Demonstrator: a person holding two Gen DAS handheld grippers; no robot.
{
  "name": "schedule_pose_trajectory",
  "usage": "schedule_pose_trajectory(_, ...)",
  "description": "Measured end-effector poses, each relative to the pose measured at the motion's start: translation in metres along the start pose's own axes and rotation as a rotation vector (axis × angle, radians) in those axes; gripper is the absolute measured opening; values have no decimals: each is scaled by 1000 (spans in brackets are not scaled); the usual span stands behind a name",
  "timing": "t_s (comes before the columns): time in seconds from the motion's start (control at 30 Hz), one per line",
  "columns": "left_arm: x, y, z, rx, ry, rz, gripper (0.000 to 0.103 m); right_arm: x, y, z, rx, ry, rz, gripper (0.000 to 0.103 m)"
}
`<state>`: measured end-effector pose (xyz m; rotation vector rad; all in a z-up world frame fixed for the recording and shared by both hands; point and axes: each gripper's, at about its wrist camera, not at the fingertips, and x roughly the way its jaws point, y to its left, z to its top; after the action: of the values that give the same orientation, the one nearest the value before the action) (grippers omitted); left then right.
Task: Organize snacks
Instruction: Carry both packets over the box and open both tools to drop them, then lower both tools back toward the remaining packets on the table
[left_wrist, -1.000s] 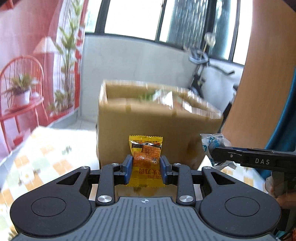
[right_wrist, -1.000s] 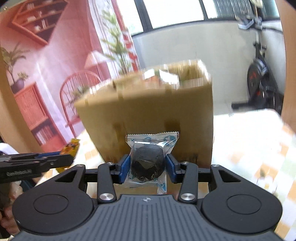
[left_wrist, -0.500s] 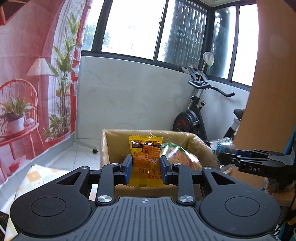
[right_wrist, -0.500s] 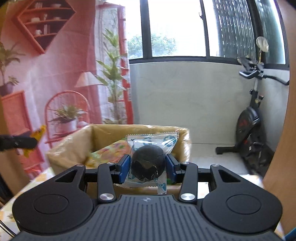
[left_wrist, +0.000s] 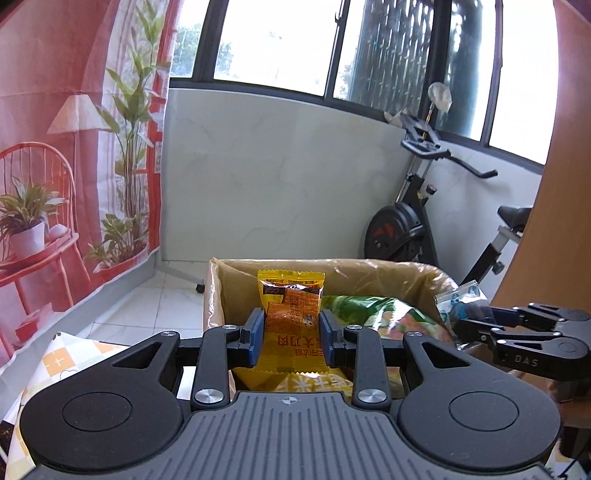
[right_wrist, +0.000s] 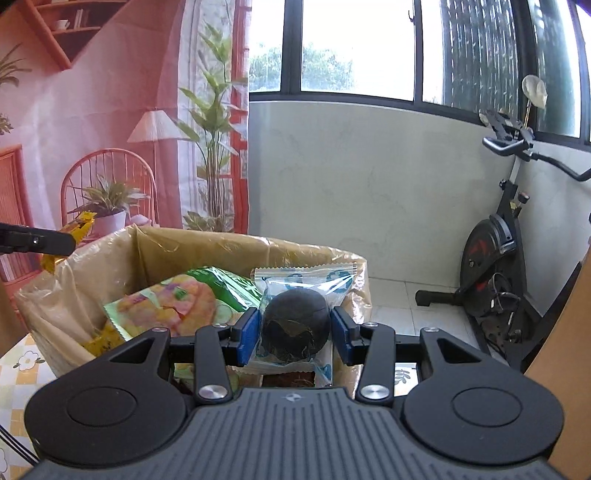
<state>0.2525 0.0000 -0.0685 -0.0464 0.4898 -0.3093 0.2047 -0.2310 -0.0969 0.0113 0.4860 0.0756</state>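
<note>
Left wrist: yellow packet (left_wrist: 291, 314) clears the cardboard box (left_wrist: 413, 271) rim.

Upright yellow packet (left_wrist: 291, 314), clear-wrapped dark ball (right_wrist: 295, 325)

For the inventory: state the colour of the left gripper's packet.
Yellow and orange packet; left wrist view.

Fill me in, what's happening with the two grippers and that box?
A person is sorting snacks with a handheld gripper in each hand. The left gripper is shut on a yellow and orange snack packet; the right gripper is shut on a clear wrapper holding a dark round snack. Both hang over the open, plastic-lined cardboard box, which already holds a green snack bag. Neither snack has been let go yet.
</note>
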Motion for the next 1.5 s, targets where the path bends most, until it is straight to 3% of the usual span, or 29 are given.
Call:
schedule_pose_trajectory(0.07,4,0,-1,6,15,2,40,4,0,0,-4,15,-1,47)
schedule_pose_trajectory(0.1,6,1,-1,8,23,11,52,4,0,0,-6,19,-8,52)
schedule_pose_trajectory(0.17,5,1,-1,2,23,23,62,1,0,0,-7,15,-14,63)
schedule_pose_trajectory(0.23,1,2,0,-2,23,21,62,-5,0,0,-12,4,-16,67)
schedule_pose_trajectory(0.53,-41,3,1,-5,13,35,62,-44,7,-1,6,-20,-11,68)
schedule_pose_trajectory(0.8,-88,8,-17,-32,34,38,64,-88,26,-23,54,-20,33,68)
schedule_pose_trajectory(1.07,-112,10,-59,-44,87,43,64,-114,38,-67,113,42,55,68)
schedule_pose_trajectory(1.5,-101,11,-149,-101,255,71,64,-126,39,-144,184,199,61,68)
